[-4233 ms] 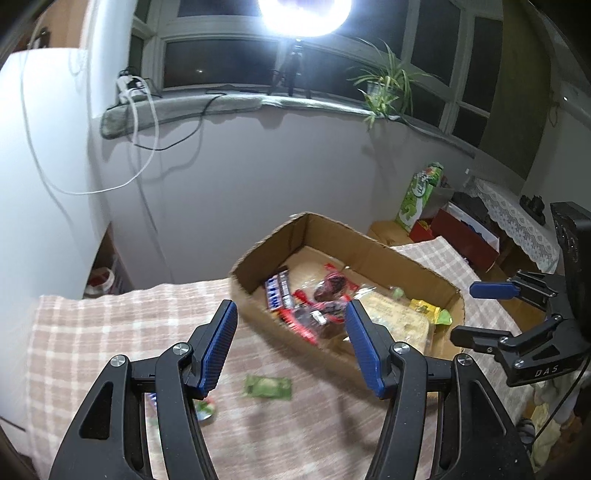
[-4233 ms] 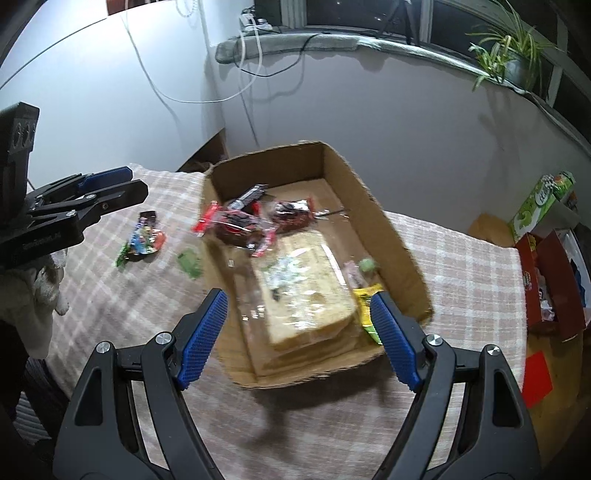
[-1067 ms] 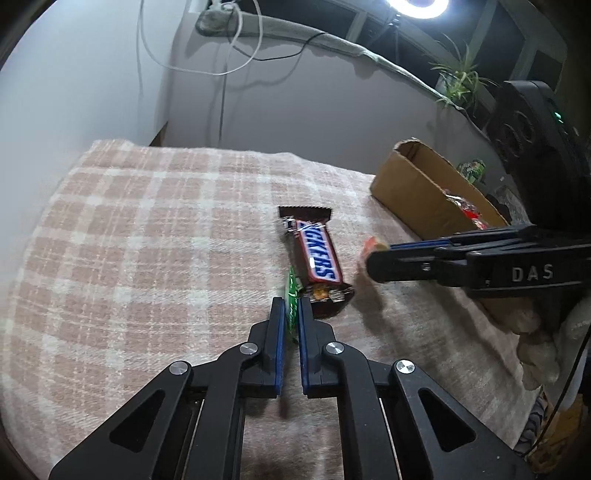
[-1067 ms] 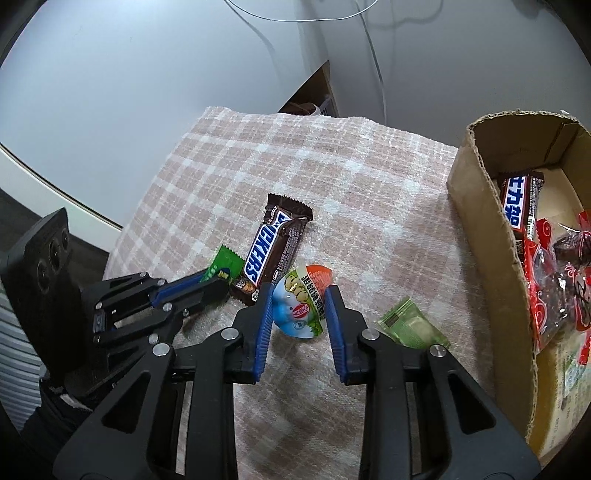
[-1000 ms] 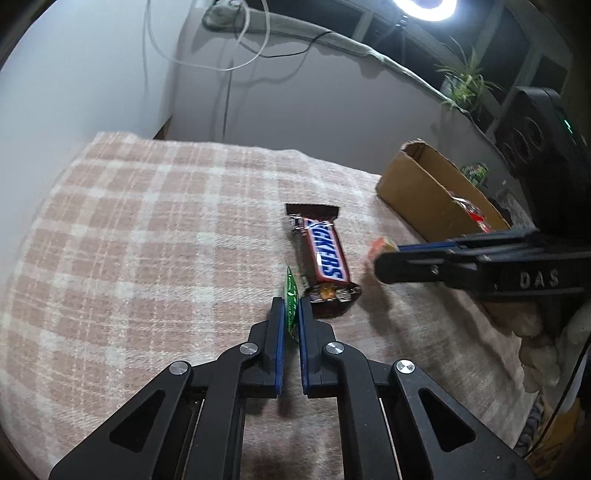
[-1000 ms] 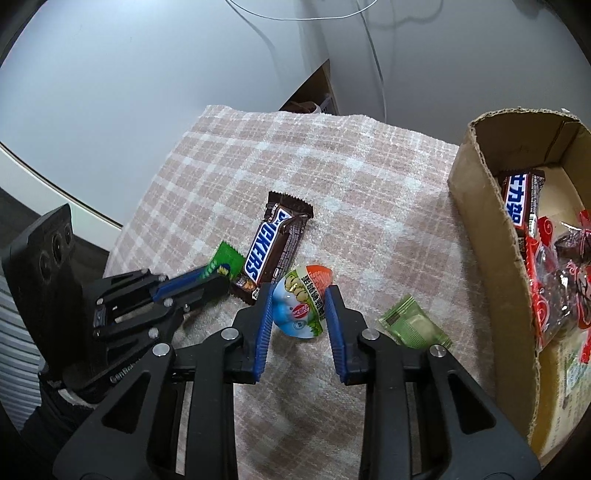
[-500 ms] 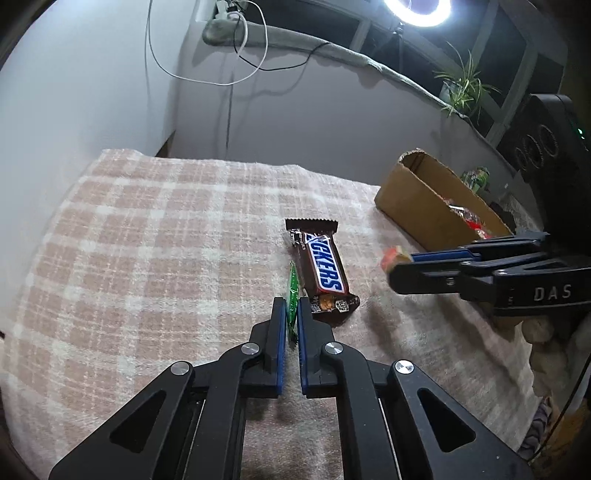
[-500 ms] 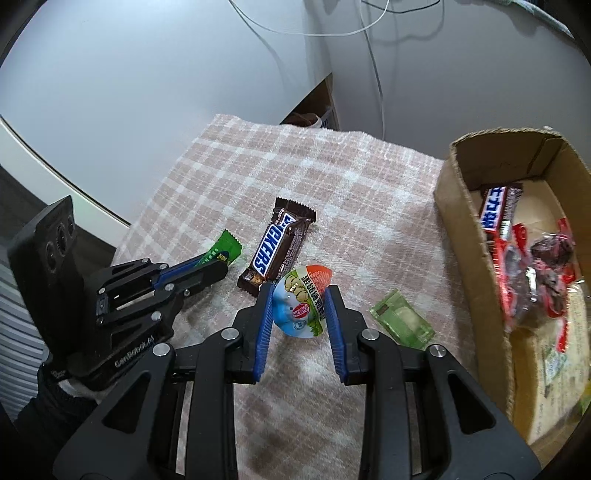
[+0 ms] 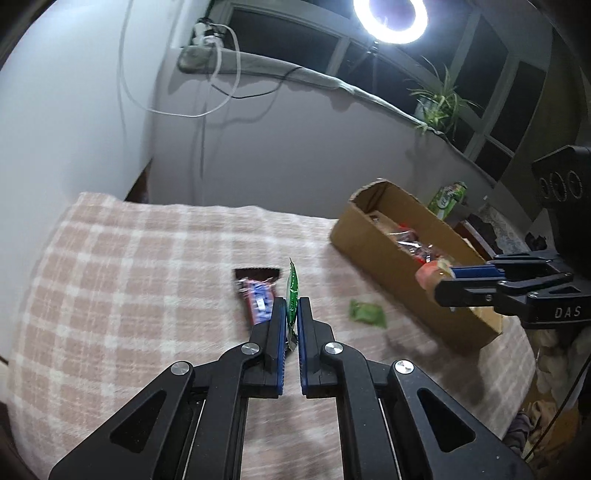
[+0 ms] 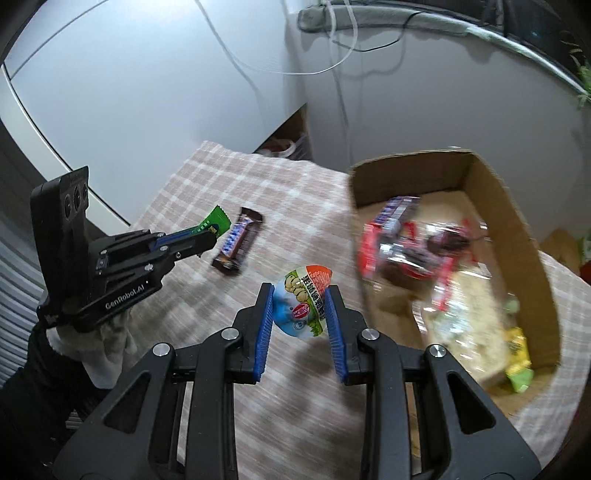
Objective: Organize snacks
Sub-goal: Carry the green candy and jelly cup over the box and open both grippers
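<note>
Left gripper point(image 9: 291, 321) pinched a flat green foil sachet point(image 9: 292, 291) edgewise; right gripper point(image 10: 300, 310) clamped a round printed jelly cup point(image 10: 304, 300) (light, probably crushable) beside the brown cardboard box point(image 10: 524, 236).

The left wrist view looks forward and down along its own fingers point(image 9: 291, 332), from close above the checked bench point(image 9: 110, 288), toward the wall and the window with the ring light point(image 9: 389, 14) at 1 o'clock. The right wrist view tilts down more steeply over its fingers point(image 10: 334, 317), near the bench. Both views share the chocolate bar point(image 9: 256, 295) lying on the cloth and the cardboard box point(image 9: 384, 258), which sits at 2 o'clock in each. Each camera also catches the other tool: the right gripper point(image 9: 443, 282) at 3 o'clock, the left gripper point(image 10: 207, 236) at 9 o'clock.
</note>
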`<state>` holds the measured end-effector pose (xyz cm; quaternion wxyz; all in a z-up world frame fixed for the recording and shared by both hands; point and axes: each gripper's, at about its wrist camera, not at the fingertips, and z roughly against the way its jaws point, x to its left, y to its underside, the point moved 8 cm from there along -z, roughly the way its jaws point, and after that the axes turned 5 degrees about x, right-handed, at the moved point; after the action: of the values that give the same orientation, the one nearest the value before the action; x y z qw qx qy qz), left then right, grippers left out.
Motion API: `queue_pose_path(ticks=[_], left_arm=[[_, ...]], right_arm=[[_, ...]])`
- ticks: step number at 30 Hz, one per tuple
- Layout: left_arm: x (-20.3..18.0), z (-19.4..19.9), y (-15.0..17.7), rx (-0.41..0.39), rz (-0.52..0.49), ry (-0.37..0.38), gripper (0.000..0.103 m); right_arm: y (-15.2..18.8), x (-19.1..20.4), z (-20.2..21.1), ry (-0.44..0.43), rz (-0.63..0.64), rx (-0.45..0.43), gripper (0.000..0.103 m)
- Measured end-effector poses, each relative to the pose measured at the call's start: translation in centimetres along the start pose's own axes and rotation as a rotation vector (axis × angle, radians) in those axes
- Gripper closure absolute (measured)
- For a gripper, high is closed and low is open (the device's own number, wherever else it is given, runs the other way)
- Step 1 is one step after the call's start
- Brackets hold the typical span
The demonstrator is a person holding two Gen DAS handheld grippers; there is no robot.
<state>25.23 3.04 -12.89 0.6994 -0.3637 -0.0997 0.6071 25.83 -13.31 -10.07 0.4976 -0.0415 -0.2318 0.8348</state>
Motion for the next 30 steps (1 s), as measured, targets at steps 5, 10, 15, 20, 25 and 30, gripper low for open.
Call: queue_pose_path(ticks=[5,10,15,20,25,30], left_arm=[[-3.2,-1.0,-1.3,0.009,-0.045,0.022,0.098],[-6.3,-1.8,-2.5,0.014,-0.088,0.04,0.098],[-8.8,-2.8,-3.1,0.025,-0.115,0.056,0.098],[-11.3,-3.9,-3.2,0.042,-0.145,0.063,0.098],[-13.8,-5.0,-2.9,0.068,-0.19,0.059,0.098],[-16.6,-5.8,-2.5,0.084,-0.257,0.043,0.098]], right_arm=[[1.0,-3.2,2.2,0.029,-0.036,-0.019,0.074],[2.3,-6.3,3.7,0.053,-0.074,-0.029,0.074],[3.5,-9.1,4.5,0.073,-0.104,-0.034,0.074],[4.7,-11.4,4.9,0.088,-0.129,-0.033,0.074],[5.5,-13.2,4.9,0.101,-0.146,-0.031,0.074],[6.3,-14.6,5.1,0.129,-0.14,-0.028,0.074]])
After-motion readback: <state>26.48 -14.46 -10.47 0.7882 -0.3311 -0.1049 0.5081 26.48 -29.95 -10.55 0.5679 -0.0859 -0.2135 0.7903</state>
